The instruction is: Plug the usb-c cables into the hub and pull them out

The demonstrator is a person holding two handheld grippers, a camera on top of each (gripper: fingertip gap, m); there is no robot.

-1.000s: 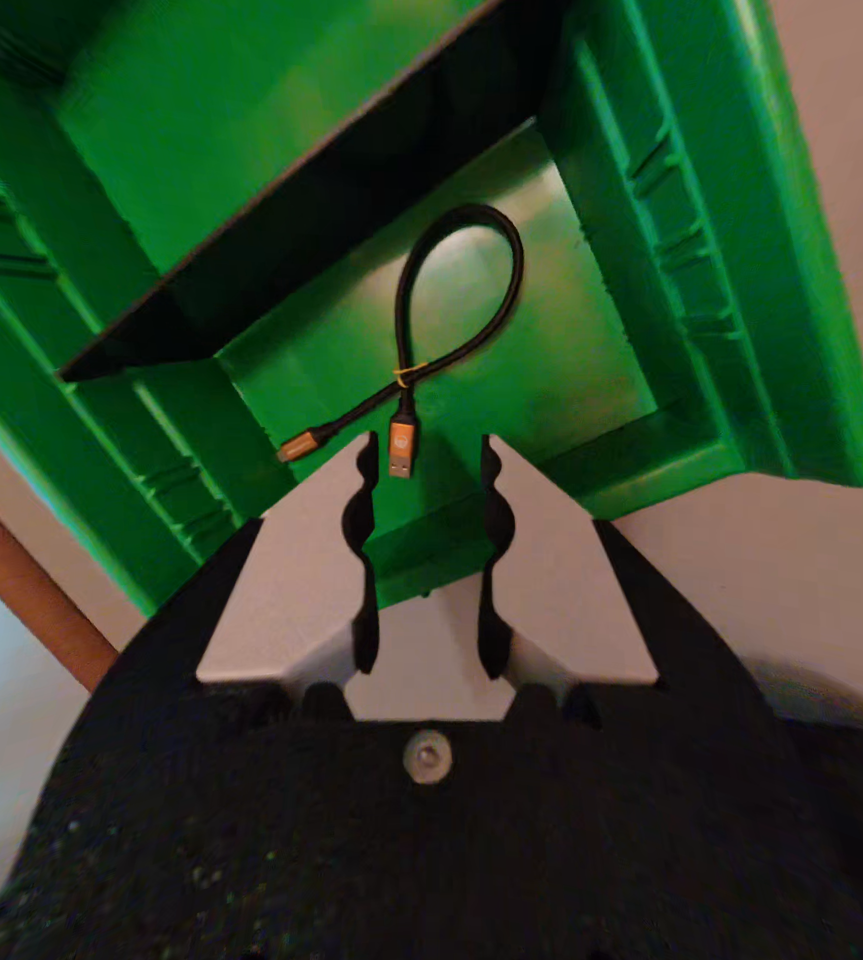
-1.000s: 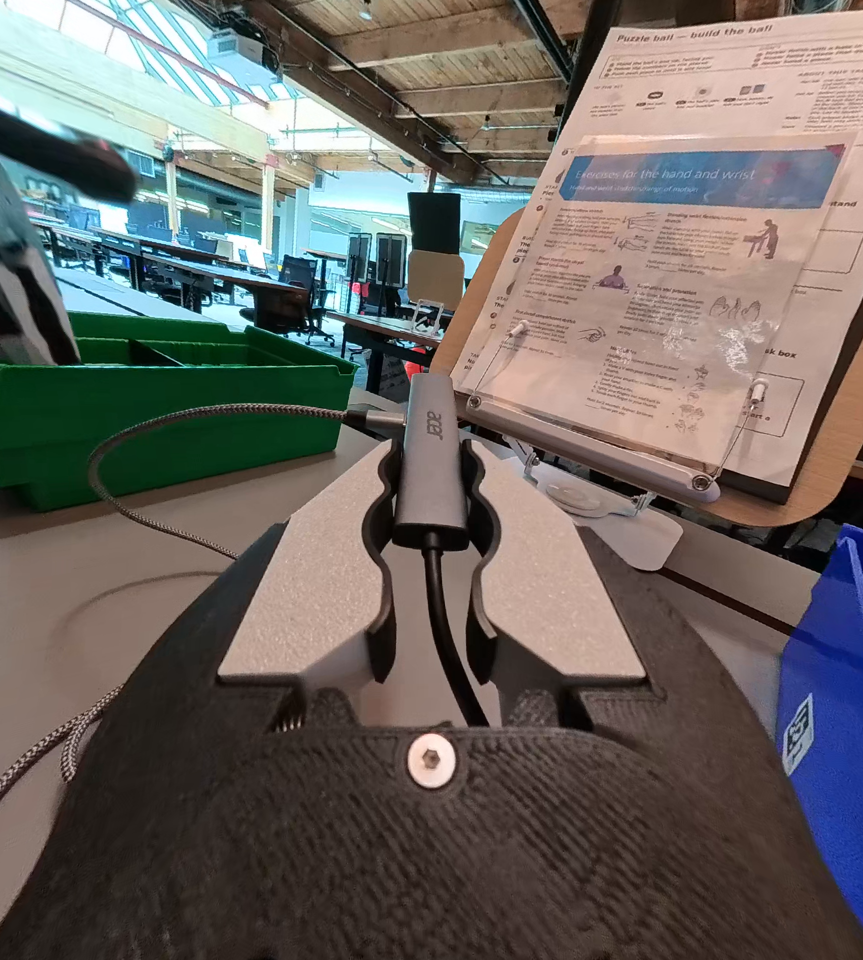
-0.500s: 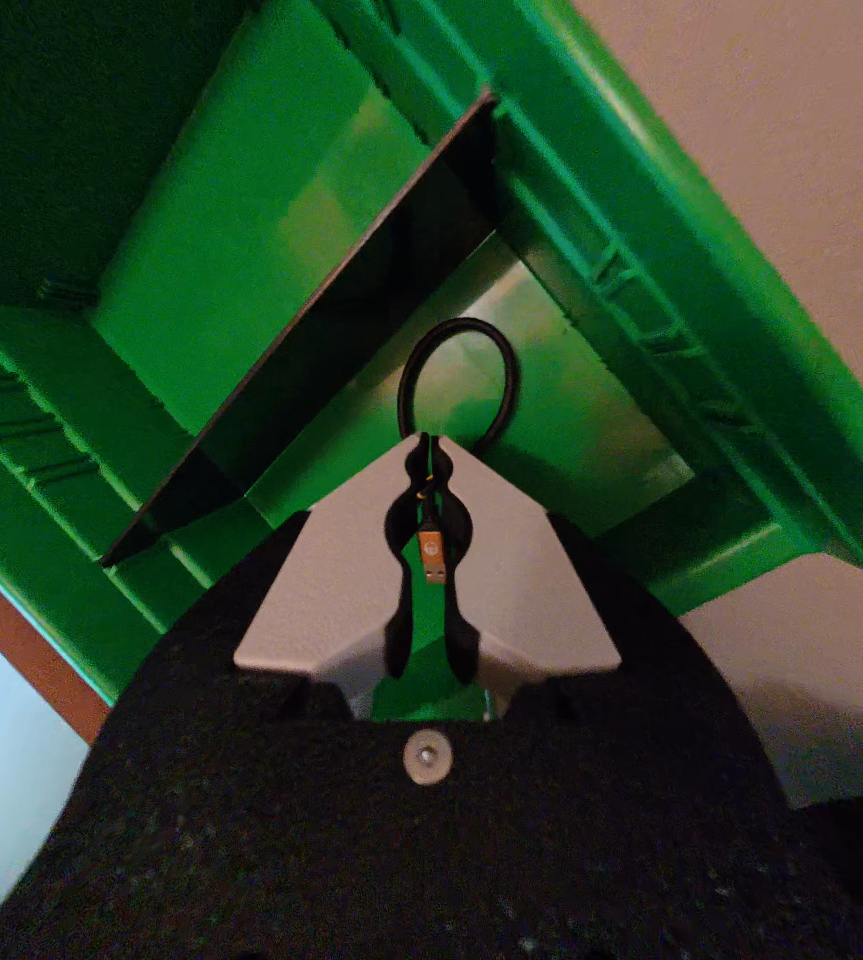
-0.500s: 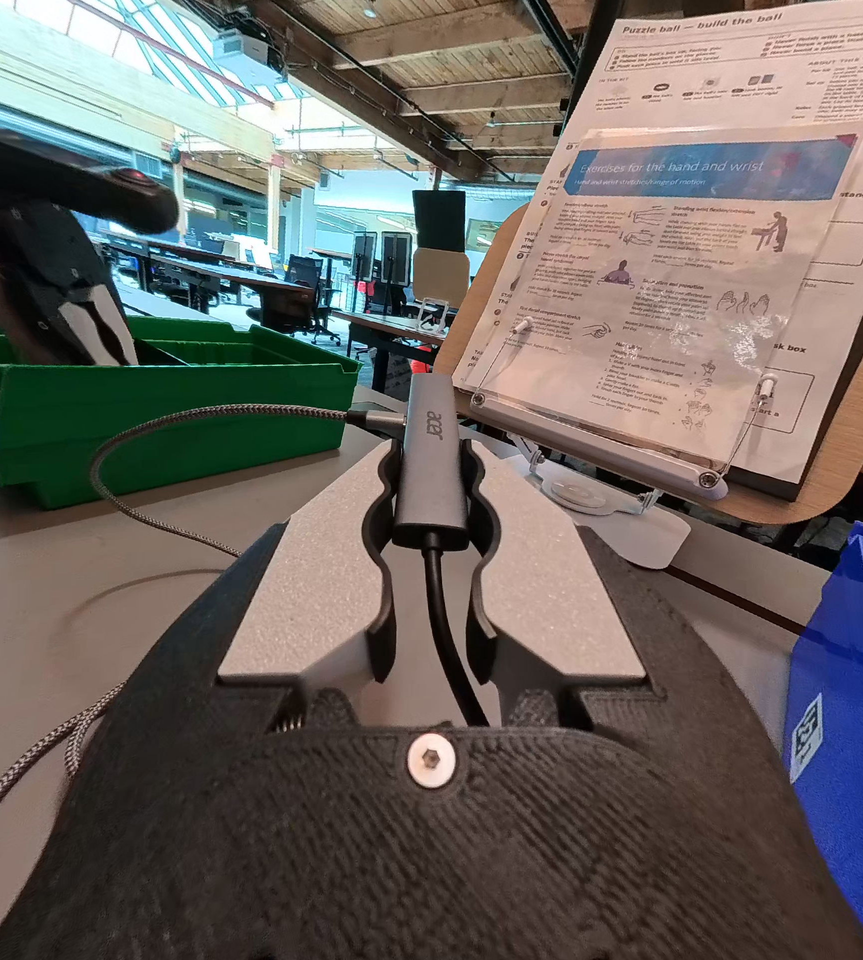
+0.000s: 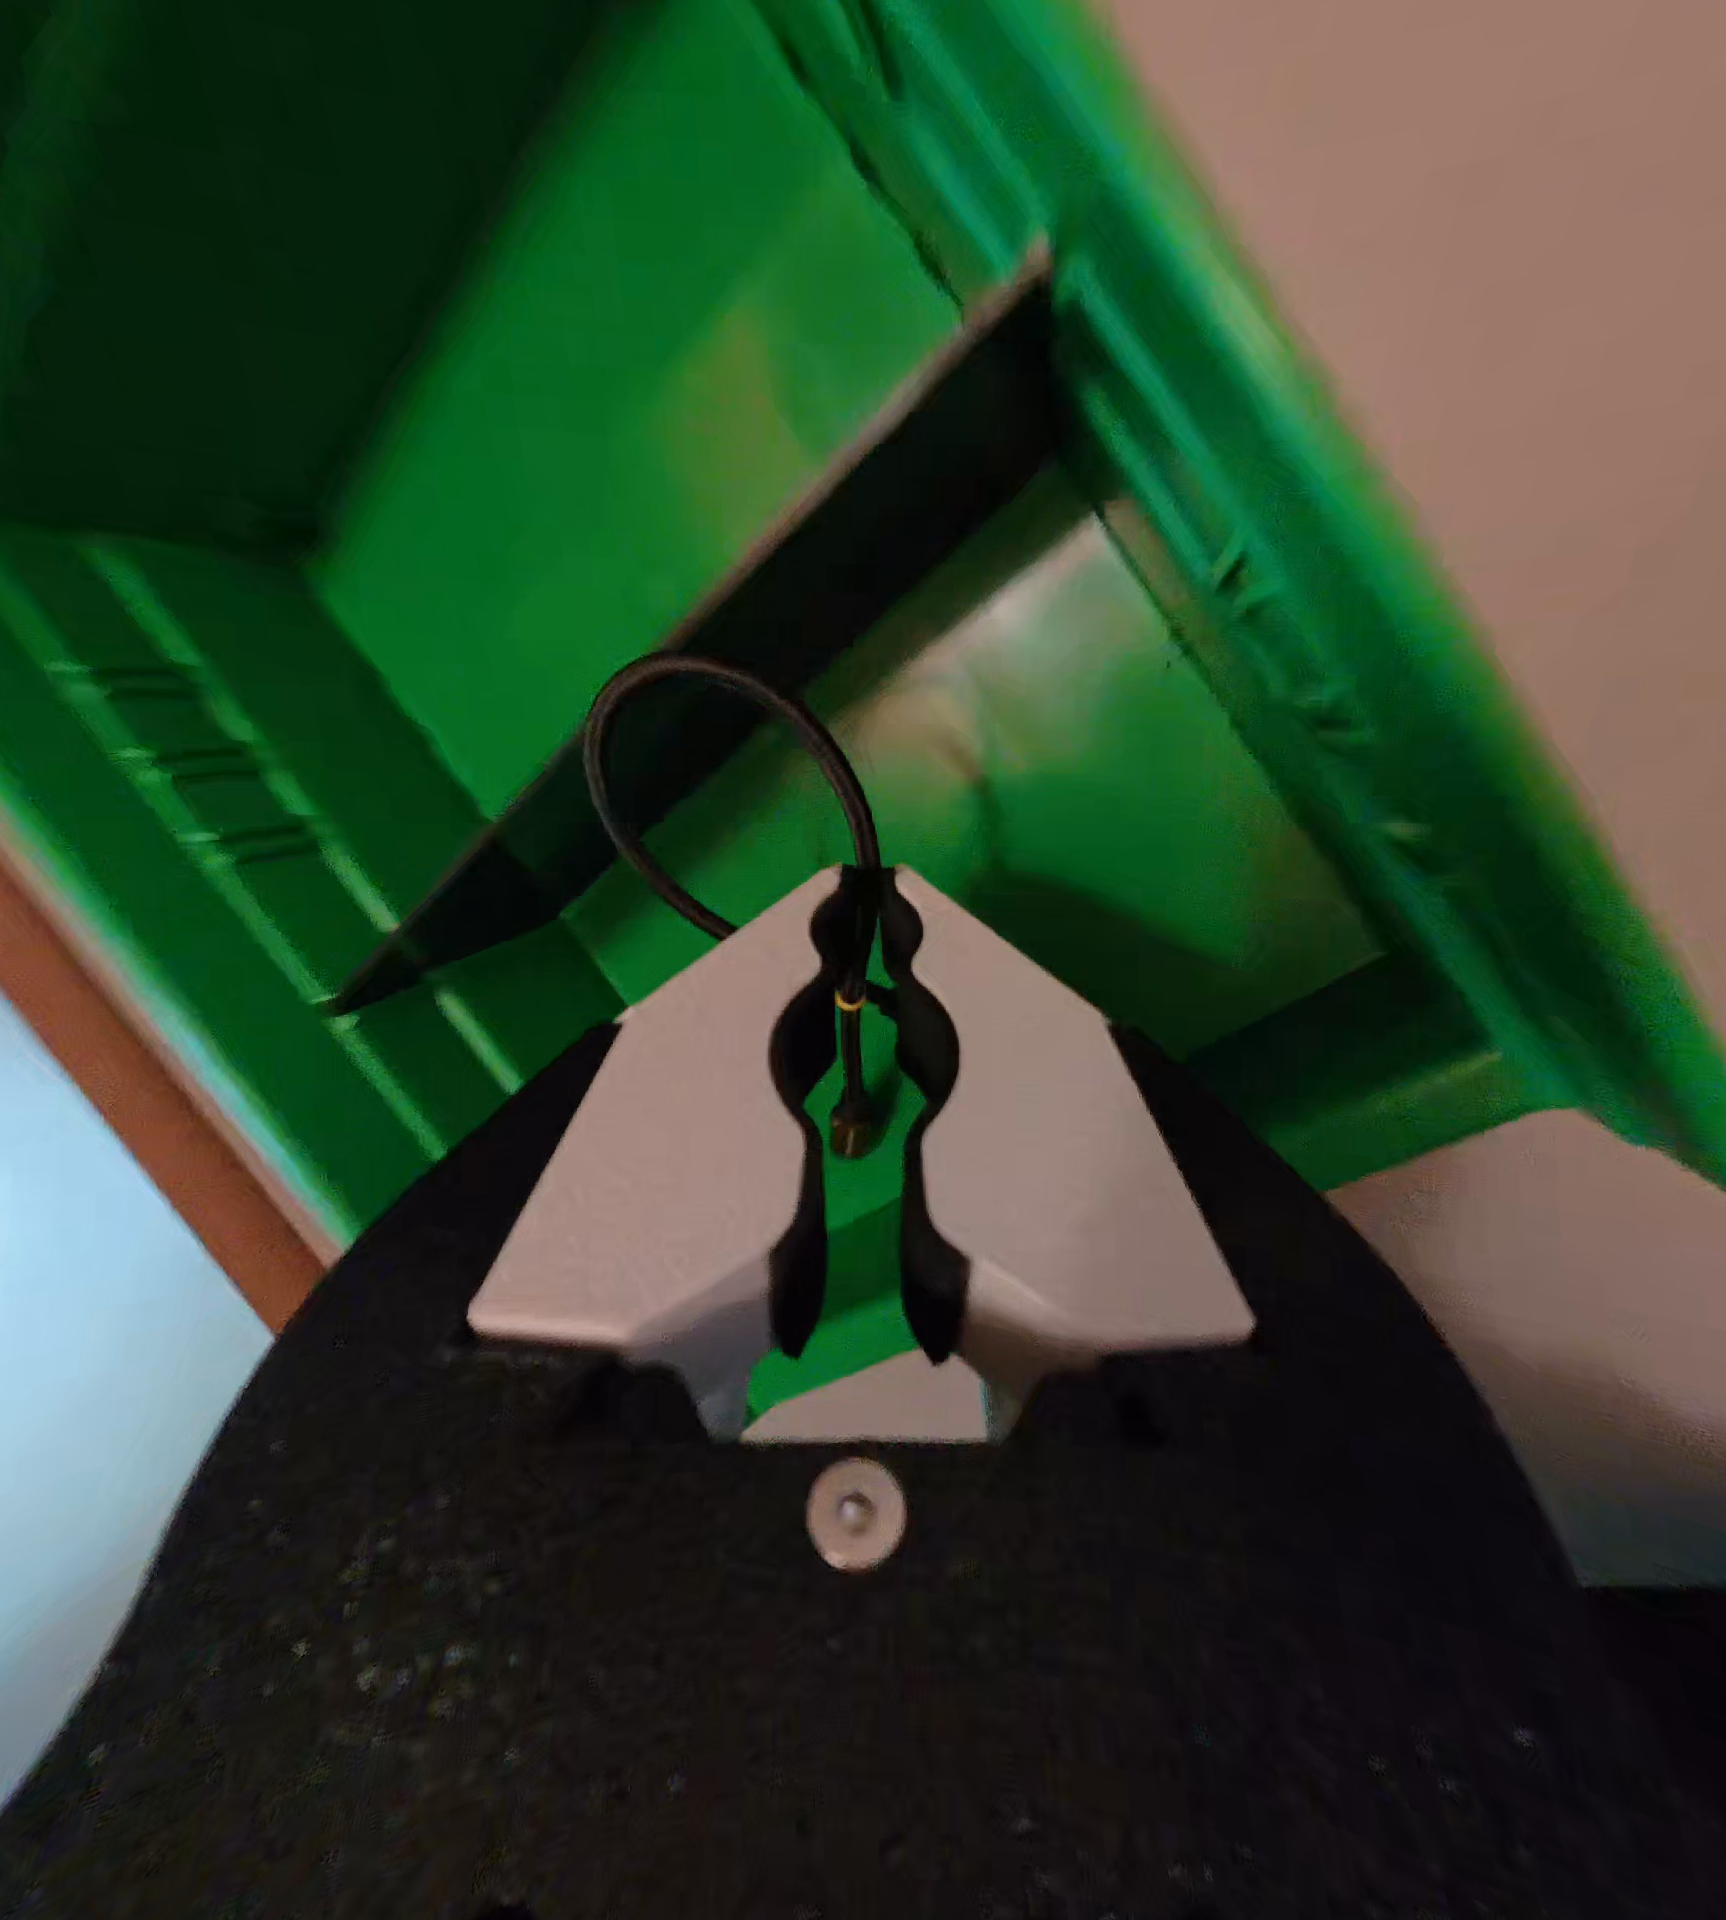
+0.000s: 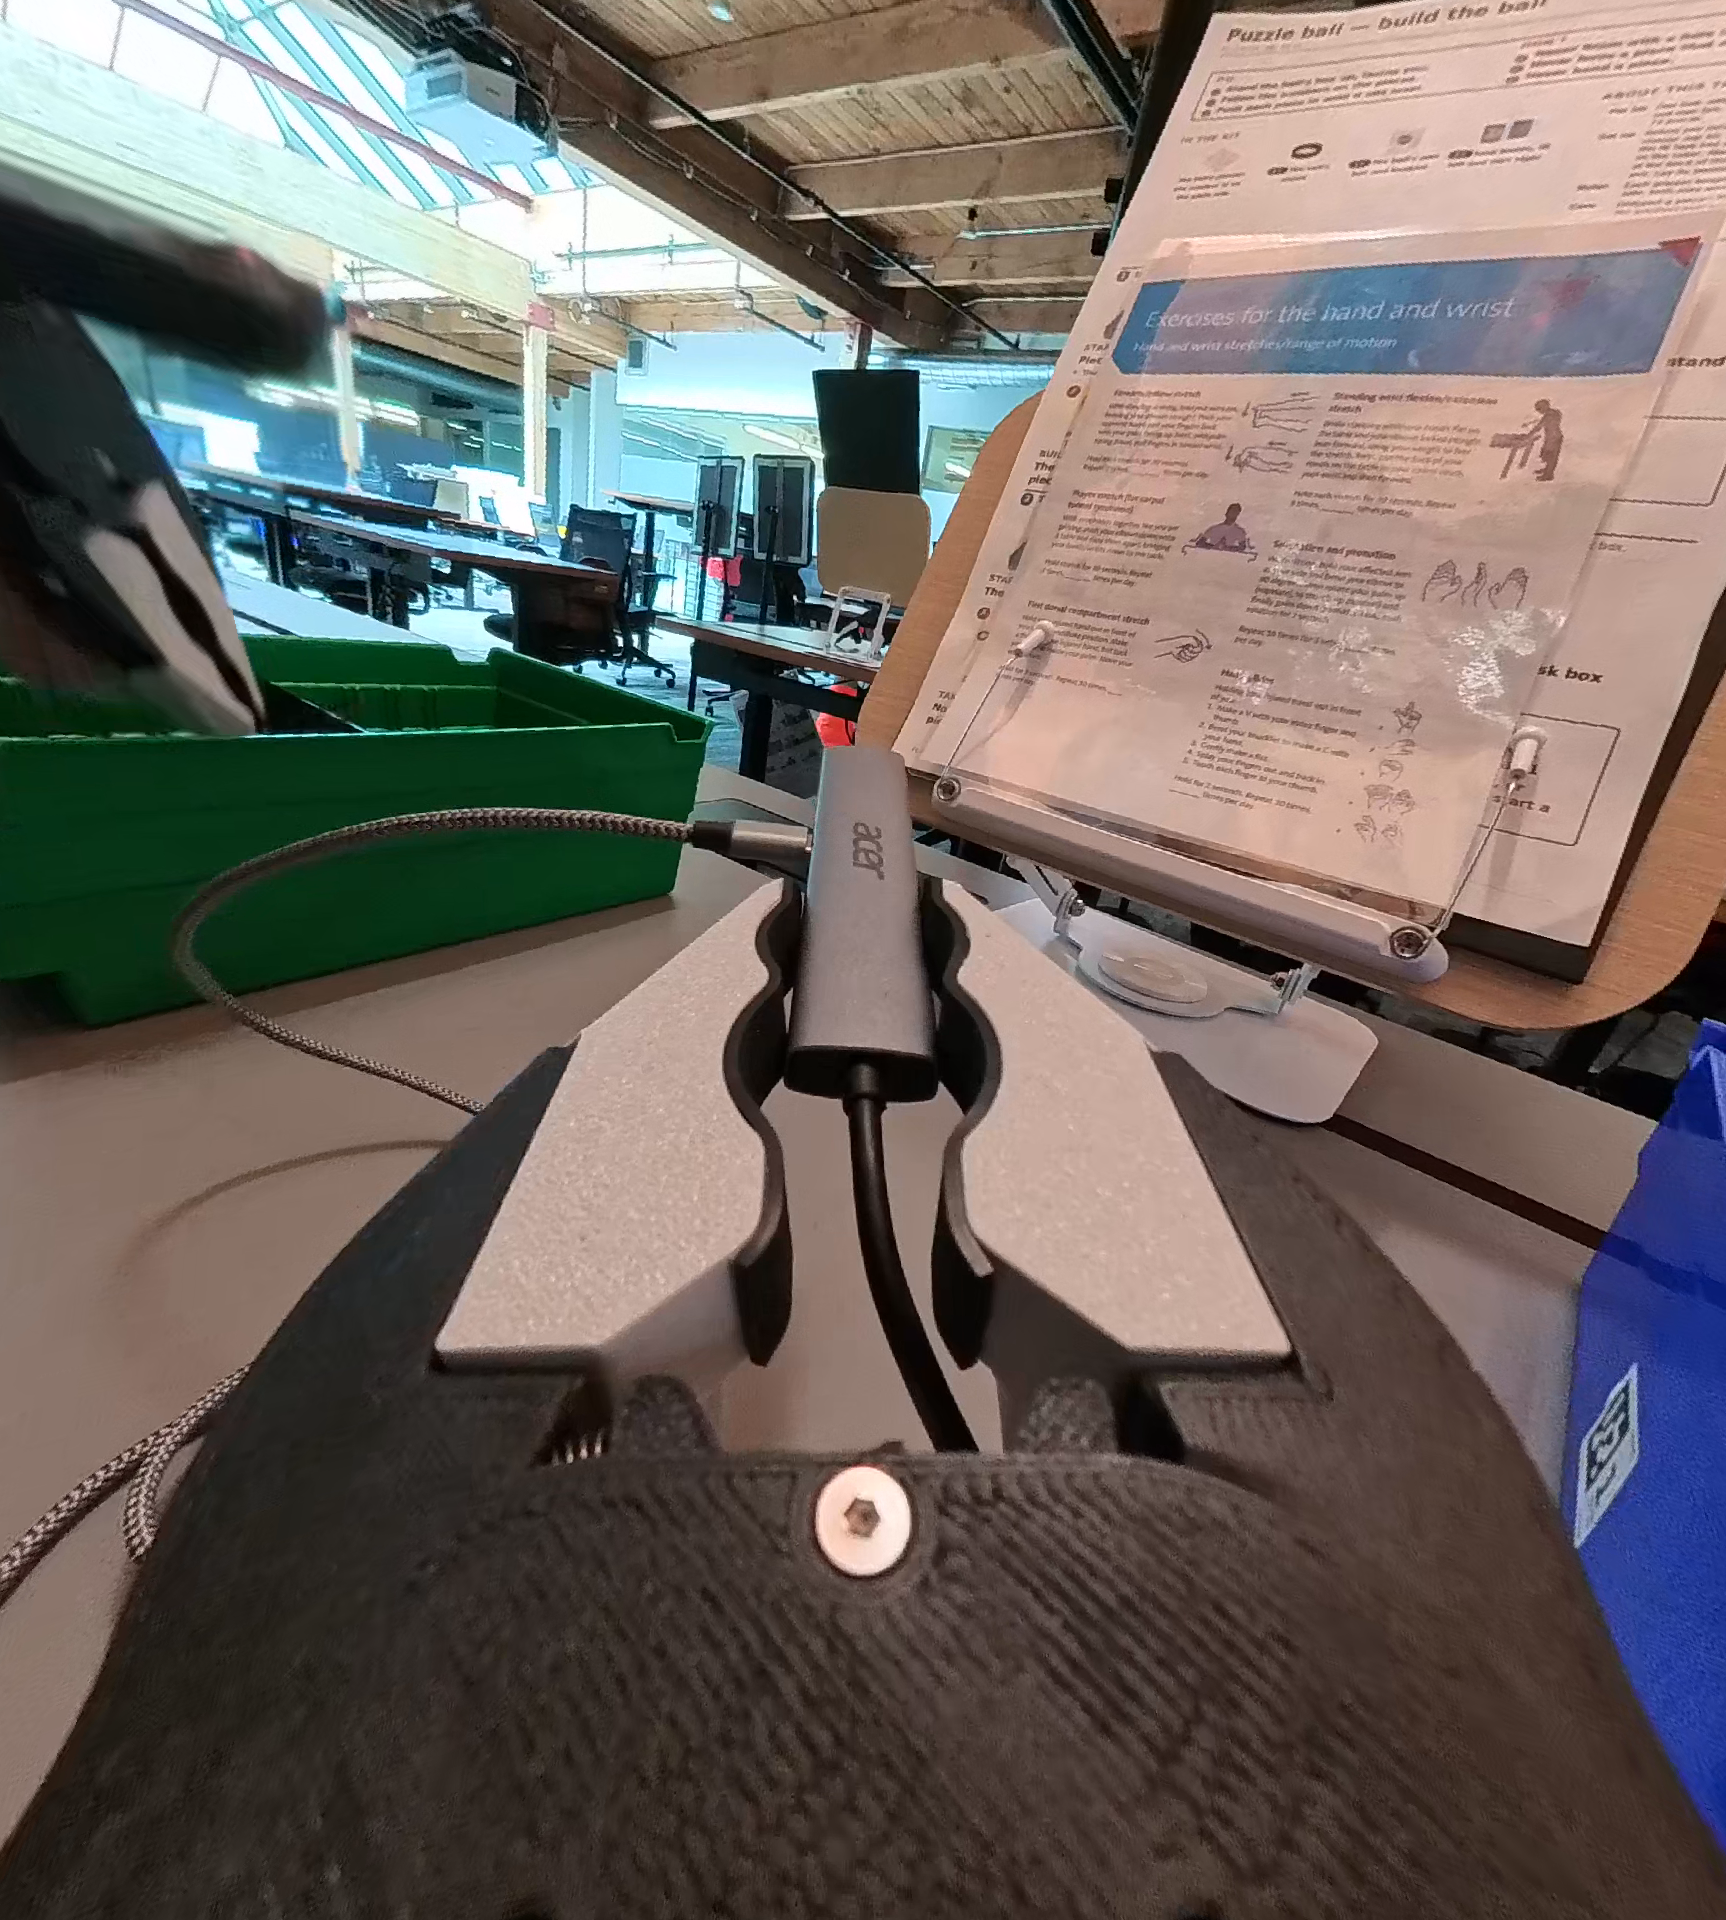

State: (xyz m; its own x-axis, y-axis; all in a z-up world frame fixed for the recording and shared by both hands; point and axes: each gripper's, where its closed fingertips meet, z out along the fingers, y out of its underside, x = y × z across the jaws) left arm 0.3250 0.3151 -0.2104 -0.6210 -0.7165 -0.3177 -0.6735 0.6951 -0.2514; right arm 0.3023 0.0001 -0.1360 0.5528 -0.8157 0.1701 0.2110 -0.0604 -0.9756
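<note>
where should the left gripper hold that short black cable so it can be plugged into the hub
Probably by the metal connector shell, from behind along its axis, leaving the tip free. The left gripper now pinches the black cable near its yellow tie, so the plug dangles.

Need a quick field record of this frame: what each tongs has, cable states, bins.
left tongs: shut on black cable, over the green bin
black cable: looped, tied with a yellow band, connector hanging between the fingers
right tongs: shut on grey hub
grey hub: held lengthwise, own black lead running back toward the camera
braided cable: plugged into the hub's left side, trailing over the table
blue bin: at right edge, contents not visible
</note>
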